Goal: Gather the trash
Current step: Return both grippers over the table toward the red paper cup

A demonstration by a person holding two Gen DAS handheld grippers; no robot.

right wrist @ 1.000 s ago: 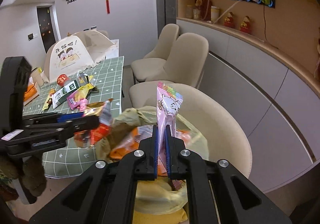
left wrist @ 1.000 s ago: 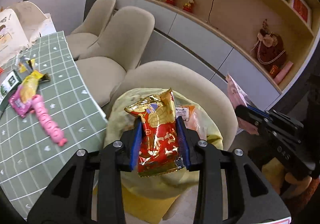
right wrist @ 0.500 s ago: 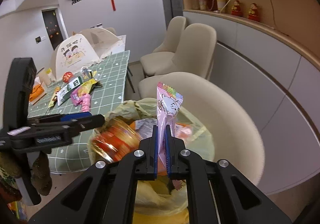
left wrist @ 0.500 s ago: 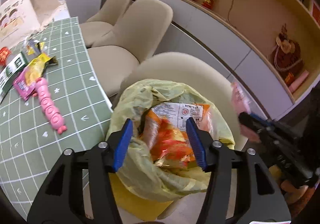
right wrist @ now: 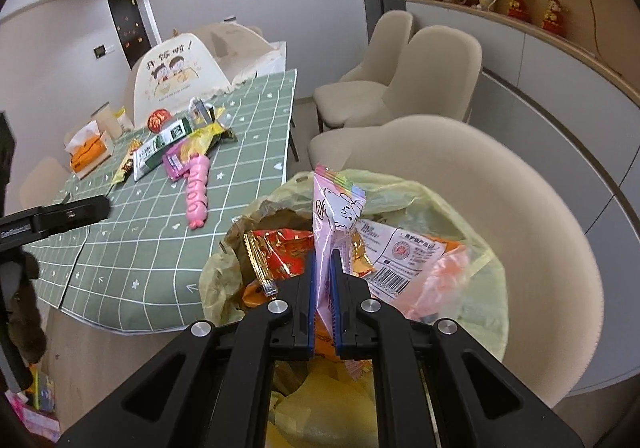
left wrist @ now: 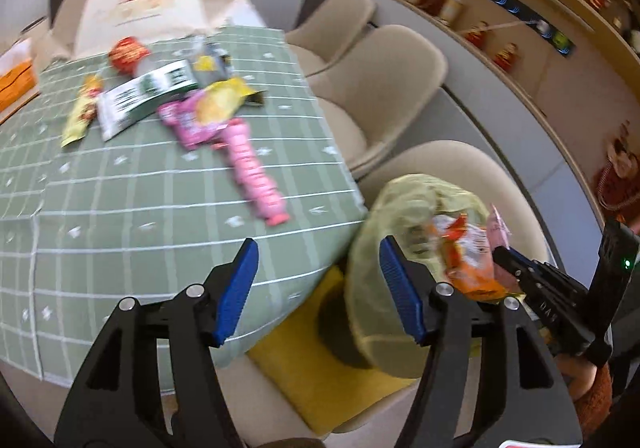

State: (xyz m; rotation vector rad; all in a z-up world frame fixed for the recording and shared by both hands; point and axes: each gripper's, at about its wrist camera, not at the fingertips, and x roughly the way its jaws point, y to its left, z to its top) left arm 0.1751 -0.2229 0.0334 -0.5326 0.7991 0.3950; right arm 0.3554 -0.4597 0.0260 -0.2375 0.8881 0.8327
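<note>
While several wrappers (right wrist: 280, 256) are already seen inside the yellow bag (right wrist: 472, 207) at lower centre, a pink packet (right wrist: 336, 215) is pinched by the right gripper (right wrist: 323, 312) above it — the left gripper (left wrist: 318, 288), empty, is opening, and a cluster of litter (left wrist: 188, 103) is left on the table (left wrist: 120, 215), upper left.

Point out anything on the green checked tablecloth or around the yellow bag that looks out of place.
Wrappers litter the green checked tablecloth: a long pink sausage-shaped pack, a yellow crumpled wrapper and a green-and-white flat box lie in a heap. The yellow plastic trash bag is heaped with packets to its rim. Nothing looks spilled or broken.
</note>
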